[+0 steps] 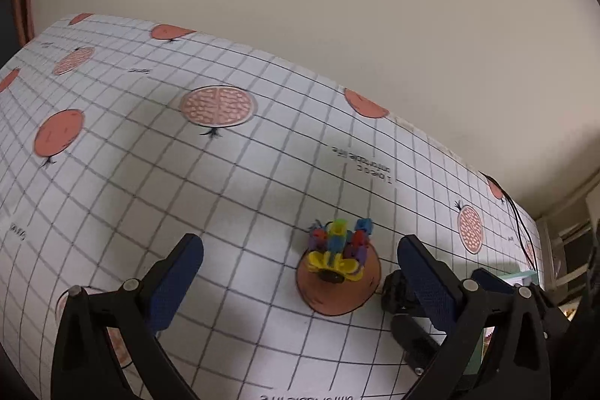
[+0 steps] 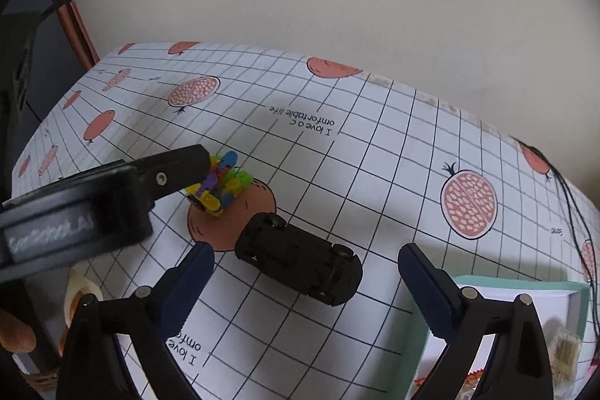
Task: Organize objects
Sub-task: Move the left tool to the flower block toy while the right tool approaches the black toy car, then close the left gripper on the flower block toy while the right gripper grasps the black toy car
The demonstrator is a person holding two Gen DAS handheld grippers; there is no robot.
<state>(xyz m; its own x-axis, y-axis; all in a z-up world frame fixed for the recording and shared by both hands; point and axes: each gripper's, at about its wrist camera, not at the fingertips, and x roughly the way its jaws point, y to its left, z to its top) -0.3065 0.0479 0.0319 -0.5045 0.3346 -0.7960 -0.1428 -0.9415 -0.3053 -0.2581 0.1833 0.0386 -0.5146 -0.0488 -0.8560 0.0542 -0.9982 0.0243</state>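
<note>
left claw (image 2: 210, 171) hides part of the colourful toy (image 2: 221, 184).

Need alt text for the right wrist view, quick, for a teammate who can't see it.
The open right gripper hovers over an upside-down black toy car on a grid-patterned tablecloth. The left gripper reaches toward a colourful block toy beyond; a mint-edged box sits at right.

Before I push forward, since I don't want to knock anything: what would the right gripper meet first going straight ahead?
Most likely the upside-down black toy car, lying on the tablecloth between and just ahead of the open right gripper fingers. Depth is hard to judge in this fisheye view.
</note>
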